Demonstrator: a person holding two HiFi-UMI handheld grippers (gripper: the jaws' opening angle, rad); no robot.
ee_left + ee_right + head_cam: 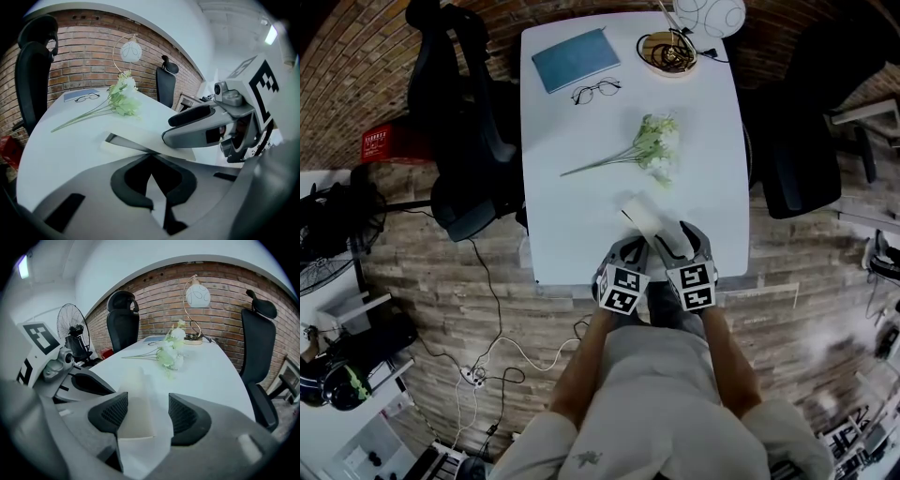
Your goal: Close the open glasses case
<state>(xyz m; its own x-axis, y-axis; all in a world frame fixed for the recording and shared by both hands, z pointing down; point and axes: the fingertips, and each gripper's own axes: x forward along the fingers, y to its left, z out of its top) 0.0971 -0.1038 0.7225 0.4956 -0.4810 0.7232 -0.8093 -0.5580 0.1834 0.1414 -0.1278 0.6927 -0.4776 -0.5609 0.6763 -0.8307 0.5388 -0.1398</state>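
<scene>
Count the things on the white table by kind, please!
Notebook: 1
Glasses: 1
Lamp: 1
Bunch of flowers: 1
Glasses case: 1
Total: 5

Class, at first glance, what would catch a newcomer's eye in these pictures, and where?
The left gripper and right gripper crowd a pale open glasses case at the near edge of the white table. A spray of white flowers lies mid-table, with spectacles and a blue notebook at the far end.
</scene>
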